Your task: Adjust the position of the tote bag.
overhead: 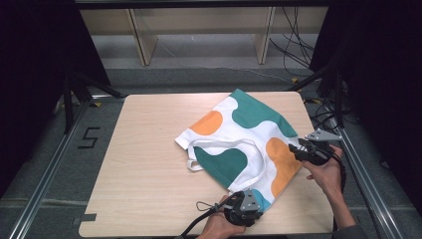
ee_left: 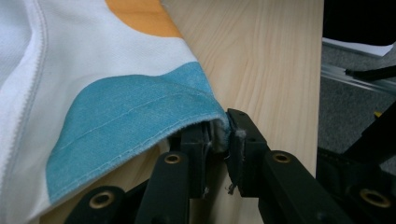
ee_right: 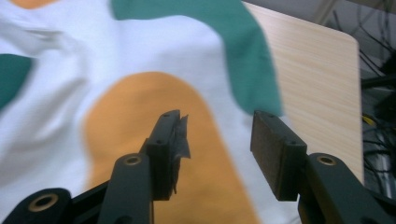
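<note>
The worktop (overhead: pixel 144 164) lies bare left of the tote bag (overhead: pixel 249 139); the bag spreads across its right half, blocking low passes there.

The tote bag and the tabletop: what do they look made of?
Tote bag: looks like woven cotton canvas, matte, with visible weave and stitched hem in the left gripper view. Tabletop: pale wood-grain board, smooth, possibly laminate; grain lines show.

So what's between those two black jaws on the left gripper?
In the left gripper view, the left gripper pinches the blue hemmed corner of the white patterned cloth tote bag.
</note>
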A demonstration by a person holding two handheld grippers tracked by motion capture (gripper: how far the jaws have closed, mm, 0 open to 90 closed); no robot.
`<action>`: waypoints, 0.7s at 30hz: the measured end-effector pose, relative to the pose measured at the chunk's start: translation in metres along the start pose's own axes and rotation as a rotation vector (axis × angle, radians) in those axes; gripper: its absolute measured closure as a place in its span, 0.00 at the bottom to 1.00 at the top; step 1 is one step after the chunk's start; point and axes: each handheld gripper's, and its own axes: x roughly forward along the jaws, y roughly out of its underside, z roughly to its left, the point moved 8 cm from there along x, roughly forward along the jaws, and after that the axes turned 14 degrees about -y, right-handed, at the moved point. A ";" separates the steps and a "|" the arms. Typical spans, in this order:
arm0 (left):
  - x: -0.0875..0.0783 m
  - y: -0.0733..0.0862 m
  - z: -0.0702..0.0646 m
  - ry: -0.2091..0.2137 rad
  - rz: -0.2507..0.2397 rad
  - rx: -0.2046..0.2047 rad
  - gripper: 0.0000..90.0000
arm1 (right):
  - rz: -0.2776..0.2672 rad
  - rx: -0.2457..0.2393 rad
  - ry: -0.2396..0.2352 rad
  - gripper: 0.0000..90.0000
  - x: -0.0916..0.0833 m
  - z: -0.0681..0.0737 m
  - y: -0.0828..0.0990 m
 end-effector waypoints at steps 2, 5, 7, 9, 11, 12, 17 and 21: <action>0.002 -0.002 -0.002 0.031 -0.004 -0.034 0.84 | -0.005 0.006 -0.016 0.60 -0.002 0.008 -0.001; -0.007 -0.008 0.001 0.080 -0.022 -0.075 0.71 | 0.008 -0.057 -0.091 0.59 -0.005 0.037 -0.003; -0.022 -0.012 0.005 0.110 -0.033 -0.087 0.59 | 0.029 -0.060 -0.150 0.56 -0.005 0.056 -0.002; -0.030 -0.013 0.009 0.097 -0.034 -0.080 0.54 | 0.045 -0.062 -0.180 0.53 -0.004 0.066 0.000; -0.054 -0.013 0.026 0.075 -0.040 -0.073 0.45 | 0.077 -0.098 -0.256 0.48 0.000 0.096 0.005; -0.061 -0.012 0.033 0.060 -0.046 -0.068 0.44 | 0.097 -0.111 -0.280 0.47 0.001 0.106 0.008; -0.092 0.005 0.083 -0.100 -0.054 -0.123 0.39 | 0.156 -0.150 -0.348 0.43 0.001 0.149 0.023; -0.109 0.023 0.115 -0.186 -0.036 -0.157 0.37 | 0.191 -0.169 -0.368 0.42 0.001 0.167 0.035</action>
